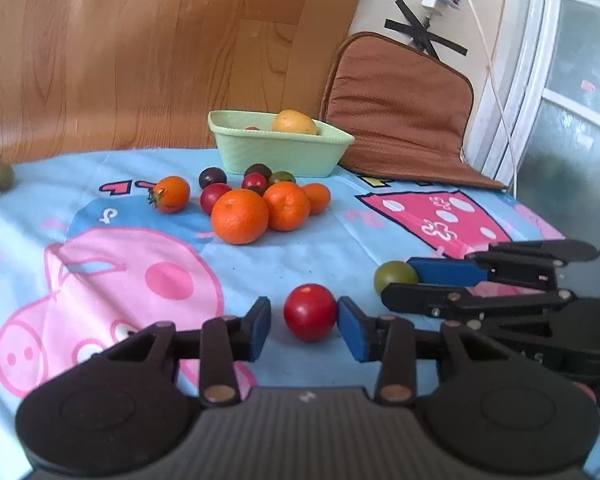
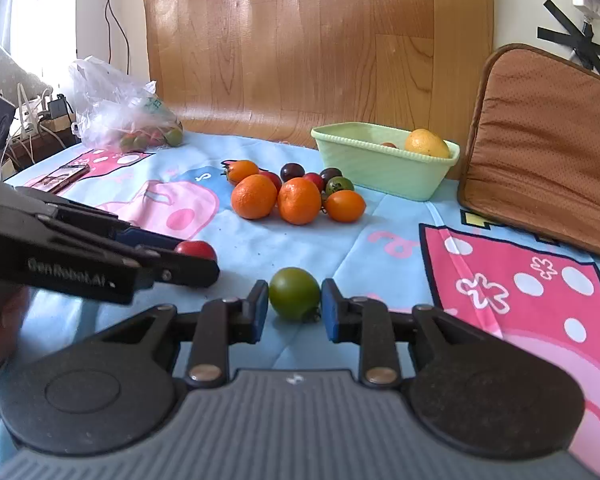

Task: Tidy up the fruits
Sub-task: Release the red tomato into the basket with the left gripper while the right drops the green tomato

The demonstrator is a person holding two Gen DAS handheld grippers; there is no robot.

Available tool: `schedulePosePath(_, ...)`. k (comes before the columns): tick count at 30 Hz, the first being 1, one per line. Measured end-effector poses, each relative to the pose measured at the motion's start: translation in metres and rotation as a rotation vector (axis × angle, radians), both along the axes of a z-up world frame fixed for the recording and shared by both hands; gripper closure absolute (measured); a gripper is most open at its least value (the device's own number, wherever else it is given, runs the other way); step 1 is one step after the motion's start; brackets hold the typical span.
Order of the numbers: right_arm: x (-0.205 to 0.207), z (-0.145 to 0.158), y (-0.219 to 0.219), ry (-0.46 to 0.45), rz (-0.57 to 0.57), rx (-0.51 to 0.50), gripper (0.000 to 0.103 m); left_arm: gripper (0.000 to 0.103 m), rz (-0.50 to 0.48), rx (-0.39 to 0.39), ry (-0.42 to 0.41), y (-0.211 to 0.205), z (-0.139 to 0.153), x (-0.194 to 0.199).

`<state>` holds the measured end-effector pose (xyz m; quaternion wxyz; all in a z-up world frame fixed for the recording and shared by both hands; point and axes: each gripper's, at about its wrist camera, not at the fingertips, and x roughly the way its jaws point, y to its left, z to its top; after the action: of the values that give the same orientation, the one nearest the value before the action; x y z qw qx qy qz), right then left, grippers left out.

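Left claw point(image 1: 304, 326) sits low on the table point(image 1: 284, 264), jaws apart around the red tomato point(image 1: 310, 312), with gaps both sides; right claw point(image 2: 295, 306) likewise apart around the green tomato point(image 2: 294, 293), pads near-touching. Both fruits lie well short of the green basket point(image 2: 384, 168), where a yellow fruit point(image 2: 426, 143) already sits. Risks: round tomatoes may roll or squirt out if squeezed off-centre, hard clamping could bruise them, and the two claws, close together, could collide on lift.

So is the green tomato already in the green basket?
No, the green tomato sits on the tablecloth between the right gripper fingers, far from the green basket.
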<state>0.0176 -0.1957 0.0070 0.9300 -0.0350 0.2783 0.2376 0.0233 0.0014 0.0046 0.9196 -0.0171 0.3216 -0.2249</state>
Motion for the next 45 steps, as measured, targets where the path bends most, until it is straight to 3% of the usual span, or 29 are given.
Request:
schedulePosePath(8,0.006,-0.002,-0.003,0.041,-0.008,0.022,0.073,0.073,0.010,-0.023,0.012,0.004,0.000,0.003)
schedulePosePath(15,0.014,0.012,-0.011,-0.045,-0.036,0.079,0.073,0.073,-0.017,-0.100,-0.032,0.005,0.036,0.027)
schedulePosePath(20,0.055,0.032,-0.017,-0.145,-0.054,0.083,0.073,0.073,0.001,-0.099,-0.090,-0.007,0.067,0.084)
schedulePosePath(23,0.095,0.037,-0.022,-0.173,-0.088,0.087,0.073,0.073,0.029,-0.115,-0.061,-0.014,0.071,0.131)
schedulePosePath(28,0.157,0.028,-0.034,-0.114,-0.145,0.109,0.073,0.073,0.069,-0.093,0.014,-0.028,0.058,0.194)
schedulePosePath(33,0.185,0.013,-0.036,-0.061,-0.155,0.114,0.072,0.073,0.086,-0.051,0.067,-0.041,0.039,0.226)
schedulePosePath(35,0.187,0.009,-0.037,-0.059,-0.157,0.123,0.072,0.072,0.085,-0.040,0.080,-0.045,0.034,0.232)
schedulePosePath(37,0.186,0.009,-0.041,-0.055,-0.161,0.134,0.069,0.065,0.082,-0.029,0.080,-0.047,0.032,0.234)
schedulePosePath(39,0.186,0.010,-0.047,-0.067,-0.167,0.156,0.051,0.058,0.087,-0.028,0.061,-0.046,0.034,0.229)
schedulePosePath(45,0.170,0.016,-0.067,-0.107,-0.180,0.241,0.051,0.058,0.119,-0.114,0.026,-0.017,0.052,0.205)
